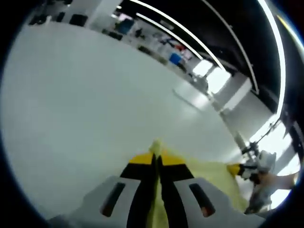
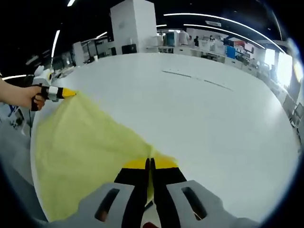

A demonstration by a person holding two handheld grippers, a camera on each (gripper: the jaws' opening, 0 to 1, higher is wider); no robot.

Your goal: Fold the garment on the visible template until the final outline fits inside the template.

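Both grippers, left (image 1: 157, 159) and right (image 2: 149, 164), have jaws clamped on the yellow garment (image 2: 80, 152), stretched between them above the white desk (image 2: 213, 123).

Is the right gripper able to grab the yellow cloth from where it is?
Yes, it looks that way: the right gripper is already shut on the yellow cloth, pinching an edge, while the left gripper holds another corner above the white table.

The white counter (image 2: 213, 118) lies bare toward its far edge, open for passing. Across the near side the yellow garment (image 2: 80, 152) hangs stretched between left tool (image 2: 66, 93) and right tool (image 2: 148, 164), seemingly barring passage there.
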